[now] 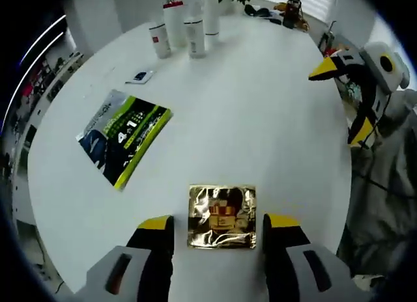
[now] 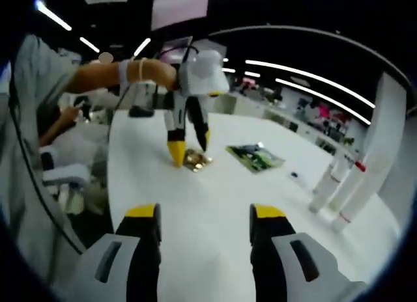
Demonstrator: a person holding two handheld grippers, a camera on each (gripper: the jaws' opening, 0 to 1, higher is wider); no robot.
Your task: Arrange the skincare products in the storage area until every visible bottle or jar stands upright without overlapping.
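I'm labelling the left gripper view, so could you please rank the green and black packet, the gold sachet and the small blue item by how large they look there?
1. Green and black packet
2. Gold sachet, nearer the camera, so possibly flattered
3. Small blue item, clearly smallest

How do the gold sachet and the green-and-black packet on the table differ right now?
The gold sachet is small, square and shiny; the green-and-black packet is bigger, oblong and printed. The sachet lies between the left gripper jaws, which are spread around it; the packet lies apart, with no gripper near it. Both lie flat on the white table.
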